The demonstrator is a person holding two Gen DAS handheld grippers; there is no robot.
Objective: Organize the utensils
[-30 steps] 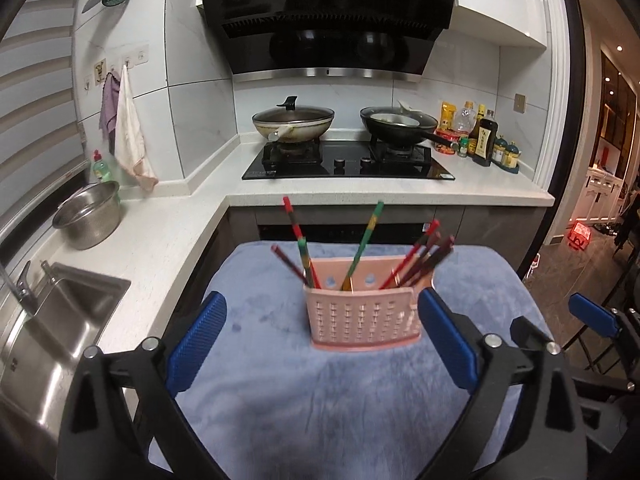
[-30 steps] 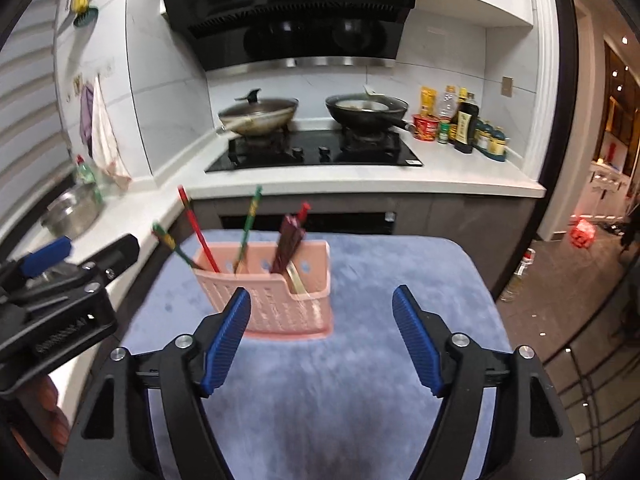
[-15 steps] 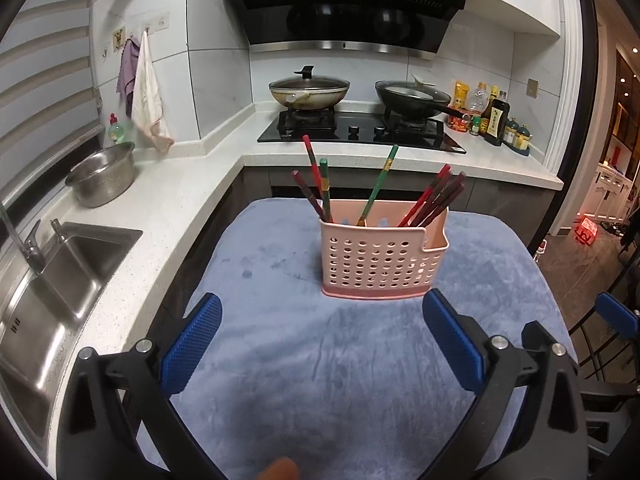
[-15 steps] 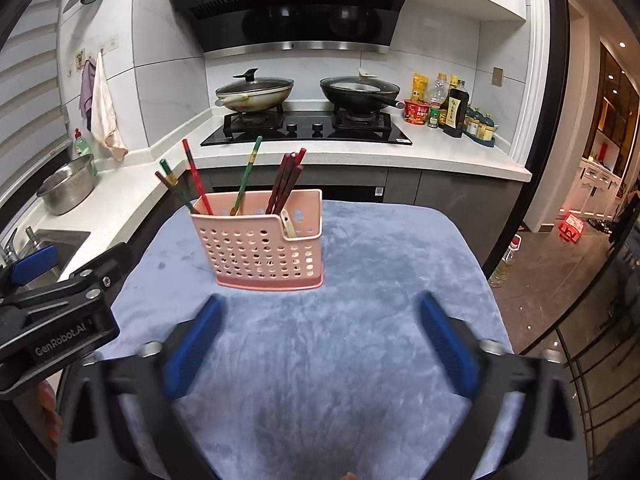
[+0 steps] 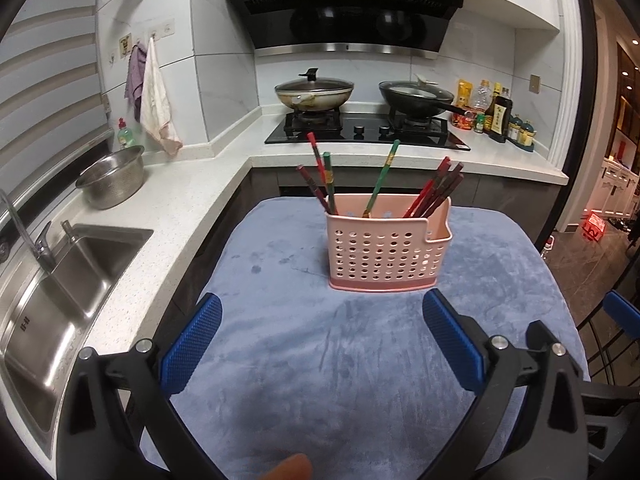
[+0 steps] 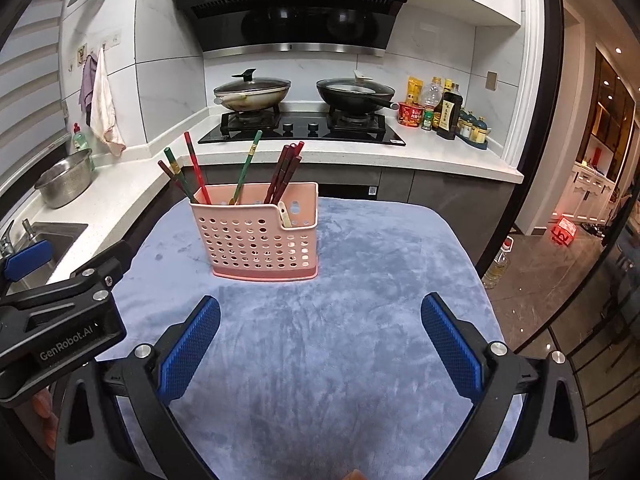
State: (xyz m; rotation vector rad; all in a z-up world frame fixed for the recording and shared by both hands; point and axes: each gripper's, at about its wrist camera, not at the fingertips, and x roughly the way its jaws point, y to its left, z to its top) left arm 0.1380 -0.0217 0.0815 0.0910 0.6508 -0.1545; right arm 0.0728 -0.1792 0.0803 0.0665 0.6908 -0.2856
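Note:
A pink perforated utensil basket (image 5: 387,254) stands upright on the blue-grey cloth (image 5: 304,344); it also shows in the right wrist view (image 6: 260,240). Several red, dark and green chopsticks (image 5: 434,194) lean inside it, also seen in the right wrist view (image 6: 285,174). My left gripper (image 5: 322,346) is open and empty, held back from the basket over the near cloth. My right gripper (image 6: 320,346) is open and empty, also short of the basket. The left gripper's body (image 6: 60,308) shows at the left of the right wrist view.
A white counter (image 5: 168,204) runs along the left with a steel sink (image 5: 52,292) and a metal bowl (image 5: 112,176). Behind are a hob with a lidded pan (image 5: 314,94) and a wok (image 5: 416,98), and bottles (image 5: 496,118). The cloth's right edge drops to the floor (image 6: 560,280).
Both grippers have drawn back and risen from the basket, which now looks smaller and farther. Both stayed open. The basket and chopsticks have not moved.

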